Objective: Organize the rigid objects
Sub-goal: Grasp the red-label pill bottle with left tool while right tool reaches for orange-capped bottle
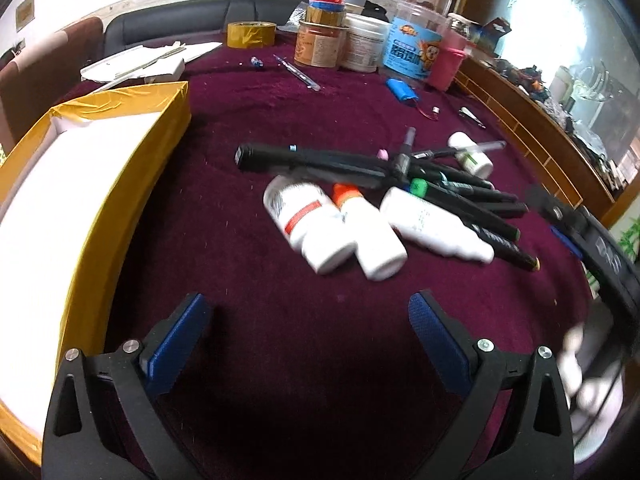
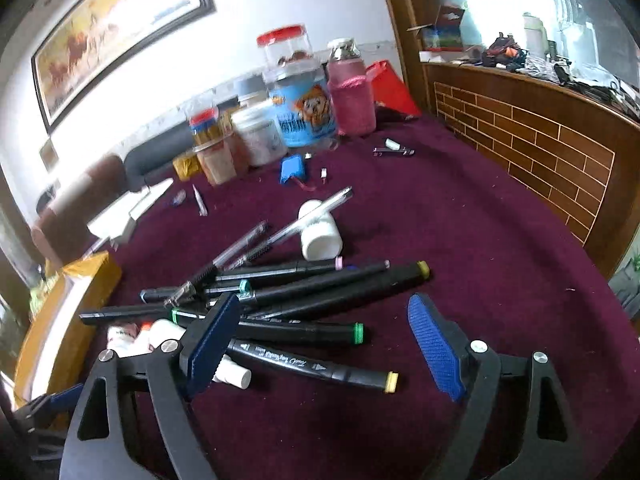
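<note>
On the purple cloth, gold-taped box [image 1: 120, 184] white inside, left gripper [image 1: 310, 320] and right gripper [image 2: 324, 320] both spread, gripping nothing.

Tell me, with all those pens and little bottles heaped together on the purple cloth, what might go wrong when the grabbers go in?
1. The black markers lie crossed over each other, so lifting one may drag or scatter others.
2. The white bottles lie on their sides and could roll away if nudged.
3. The right gripper is open right above the heap, and a clear pen rests across a small white bottle; a bump could knock it off.
</note>
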